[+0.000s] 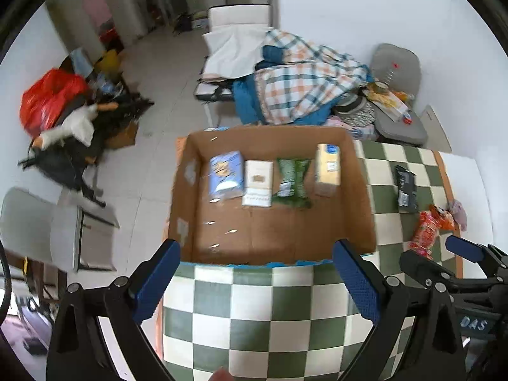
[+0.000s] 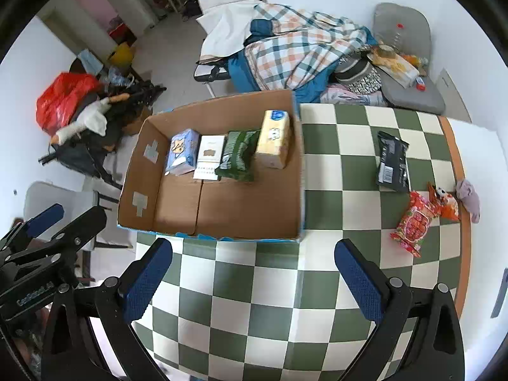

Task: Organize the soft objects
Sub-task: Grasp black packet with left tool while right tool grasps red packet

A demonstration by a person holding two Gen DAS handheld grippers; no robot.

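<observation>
A: Item one: black pack (image 2: 392,162), lying flat on the checked cloth (image 2: 285,301), right of the box (image 2: 209,219) and well apart from it. We are judging it light, crinkly and slippery; we are planning to pinch it across its narrow width.

B: Item two: red pack (image 2: 412,222), near the table's right edge, touching an orange packet (image 2: 446,204); a grey cloth lump (image 2: 469,198) is sitting just beside. Soft, light; take the middle.

A: Grippers: we are holding the left gripper (image 1: 257,282) spread and empty, the right gripper (image 2: 254,276) likewise.

B: In the box: four packs (image 2: 228,154) are standing in a row along the far wall. The box's near wall is standing in the way, so we are planning to lift over it.
</observation>
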